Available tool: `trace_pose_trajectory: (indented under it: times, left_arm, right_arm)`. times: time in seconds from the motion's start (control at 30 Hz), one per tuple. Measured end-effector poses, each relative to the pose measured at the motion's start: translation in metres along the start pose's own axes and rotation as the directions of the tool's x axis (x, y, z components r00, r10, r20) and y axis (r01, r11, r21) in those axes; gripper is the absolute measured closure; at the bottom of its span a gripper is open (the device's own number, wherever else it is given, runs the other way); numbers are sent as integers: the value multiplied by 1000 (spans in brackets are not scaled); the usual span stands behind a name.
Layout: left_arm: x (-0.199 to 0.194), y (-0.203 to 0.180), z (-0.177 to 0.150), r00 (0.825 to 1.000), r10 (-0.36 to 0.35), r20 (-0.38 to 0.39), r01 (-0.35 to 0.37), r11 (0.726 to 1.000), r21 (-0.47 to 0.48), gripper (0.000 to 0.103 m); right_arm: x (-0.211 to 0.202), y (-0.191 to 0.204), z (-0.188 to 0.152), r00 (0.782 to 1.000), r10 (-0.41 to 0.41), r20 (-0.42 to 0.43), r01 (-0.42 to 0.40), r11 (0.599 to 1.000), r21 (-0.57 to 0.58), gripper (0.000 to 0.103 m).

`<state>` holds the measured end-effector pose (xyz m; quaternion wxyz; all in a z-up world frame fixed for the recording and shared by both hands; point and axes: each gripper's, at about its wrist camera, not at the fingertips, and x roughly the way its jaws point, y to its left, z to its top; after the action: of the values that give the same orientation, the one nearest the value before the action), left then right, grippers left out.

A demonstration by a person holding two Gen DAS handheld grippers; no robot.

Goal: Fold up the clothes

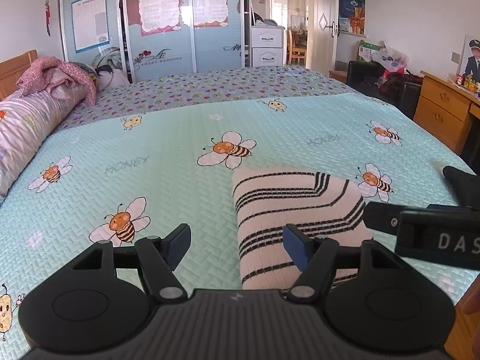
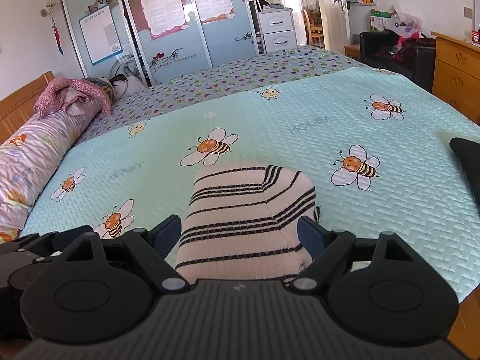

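A folded white garment with black stripes [image 1: 285, 198] [image 2: 240, 198] lies flat on the mint bee-print bedspread [image 1: 150, 156] [image 2: 360, 126], near the front edge. My left gripper [image 1: 237, 240] hovers open over the garment's left edge, with its right finger in front of the fabric and nothing pressed between the pads. My right gripper [image 2: 240, 232] is open too and raised above the garment, which shows between its fingers without touching them. The right gripper's body [image 1: 420, 228] shows at the right of the left wrist view. The left gripper's body [image 2: 30, 249] shows at the left of the right wrist view.
A dark cloth item [image 1: 462, 180] [image 2: 465, 156] lies at the bed's right edge. A rolled quilt and pink clothes [image 1: 36, 111] [image 2: 45, 138] line the left side by the headboard. A wooden dresser [image 1: 444, 111] and a black chair [image 2: 390, 51] stand to the right.
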<state>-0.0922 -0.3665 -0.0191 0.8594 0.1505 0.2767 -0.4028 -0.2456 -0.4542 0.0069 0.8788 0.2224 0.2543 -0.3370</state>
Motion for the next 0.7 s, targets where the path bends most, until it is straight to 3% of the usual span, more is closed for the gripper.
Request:
trace_pose_trajectory:
  times: [0.27,0.7]
  left_arm:
    - [-5,3,-3,1000,31,1,-31,1000,-3,32]
    - [-3,4,-6,999,40,-12,-40,999,-3,32]
  right_arm:
    - [-1,6,-2,999,-47,-8,47,998,-38,18]
    - [-1,-1,-5,1000,-24,-13,24,1000,-21,18]
